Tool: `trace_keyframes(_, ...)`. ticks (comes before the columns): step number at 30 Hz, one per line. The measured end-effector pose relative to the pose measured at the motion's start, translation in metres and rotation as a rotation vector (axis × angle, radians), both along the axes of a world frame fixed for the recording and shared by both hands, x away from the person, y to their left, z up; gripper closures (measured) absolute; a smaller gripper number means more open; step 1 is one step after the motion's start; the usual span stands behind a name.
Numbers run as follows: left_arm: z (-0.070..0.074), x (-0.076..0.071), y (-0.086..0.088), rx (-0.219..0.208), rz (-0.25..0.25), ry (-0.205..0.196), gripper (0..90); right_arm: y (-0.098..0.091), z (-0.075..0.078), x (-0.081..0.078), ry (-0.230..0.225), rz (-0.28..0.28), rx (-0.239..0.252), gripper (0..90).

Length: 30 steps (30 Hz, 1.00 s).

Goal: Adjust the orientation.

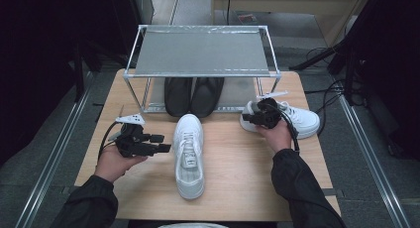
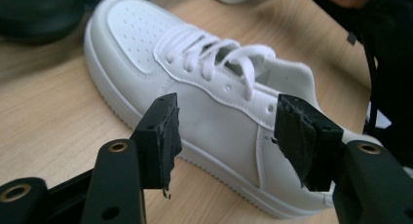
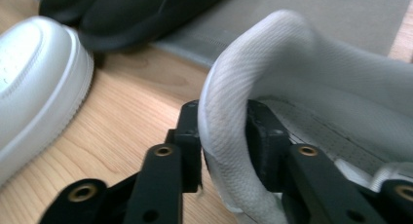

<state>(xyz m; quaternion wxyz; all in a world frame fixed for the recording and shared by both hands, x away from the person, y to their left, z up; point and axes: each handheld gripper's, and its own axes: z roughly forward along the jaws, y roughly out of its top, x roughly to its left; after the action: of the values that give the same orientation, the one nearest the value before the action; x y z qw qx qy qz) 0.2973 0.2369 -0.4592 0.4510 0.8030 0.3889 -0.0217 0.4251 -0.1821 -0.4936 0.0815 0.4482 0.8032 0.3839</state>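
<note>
Left gripper [image 2: 224, 141]: jaws stand apart, nothing between the pads
White sneaker [image 2: 195, 83]: lies on its sole just beyond the jaws, side toward the camera, laces up
Table [image 2: 48, 117]: light wood, bare beside the sneaker
Black shoe [image 2: 34, 14]: top left corner, blurred
</note>
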Motion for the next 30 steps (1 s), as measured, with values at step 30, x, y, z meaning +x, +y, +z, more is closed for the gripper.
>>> trace_keyframes(30, 0.001, 0.004, 0.012, -0.006, 0.042, 0.008, 43.5, -0.003, 0.052, -0.051, 0.004, 0.185, 0.02, 79.7)
